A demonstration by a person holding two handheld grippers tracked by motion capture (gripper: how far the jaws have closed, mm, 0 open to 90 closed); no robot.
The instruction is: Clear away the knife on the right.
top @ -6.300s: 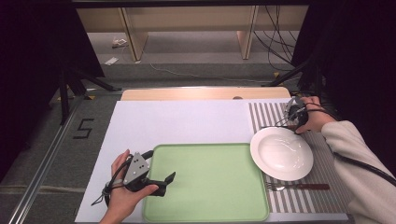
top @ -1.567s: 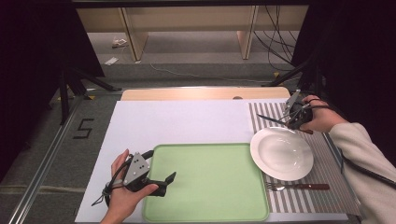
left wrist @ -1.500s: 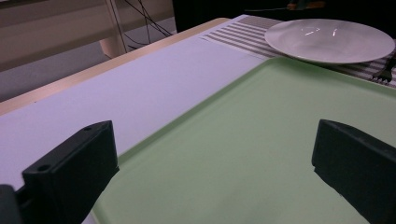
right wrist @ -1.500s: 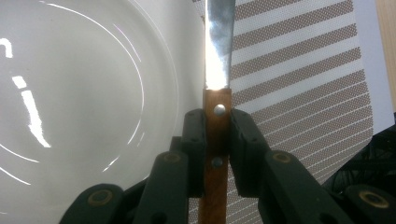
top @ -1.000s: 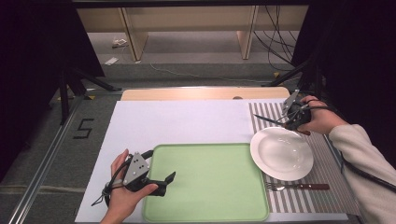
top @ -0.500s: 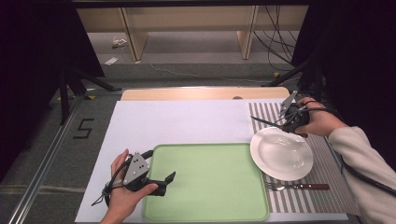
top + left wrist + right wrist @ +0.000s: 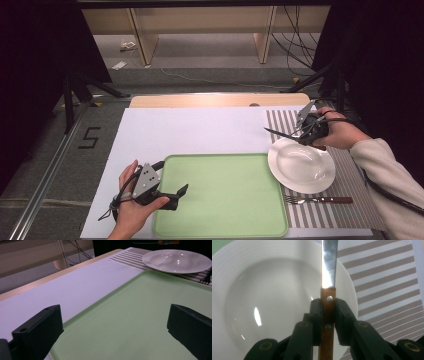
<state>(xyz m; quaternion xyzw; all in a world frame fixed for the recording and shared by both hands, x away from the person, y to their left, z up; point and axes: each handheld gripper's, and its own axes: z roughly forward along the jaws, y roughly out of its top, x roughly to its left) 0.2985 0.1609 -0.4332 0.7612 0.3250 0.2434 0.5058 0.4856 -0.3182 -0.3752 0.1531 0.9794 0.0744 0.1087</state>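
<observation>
Right gripper (image 7: 328, 312) jaws clamp a knife (image 7: 329, 270) over the plate (image 7: 262, 290); left gripper (image 7: 172, 196) jaws gape above the tray (image 7: 225, 195)

grey floor (image 7: 45, 165) — dark curtains (image 7: 30, 55) — wooden furniture legs (image 7: 139, 37).

High view: fixed above the near edge, looking forward and down across the whole table (image 7: 210, 125). Left gripper view: low, close over the green tray (image 7: 140, 322), facing the white plate (image 7: 176, 261) at 1 o'clock. Right gripper view: very close, straight down on the same plate (image 7: 269, 297) and striped mat (image 7: 387, 287). Plate shared by all three.
</observation>
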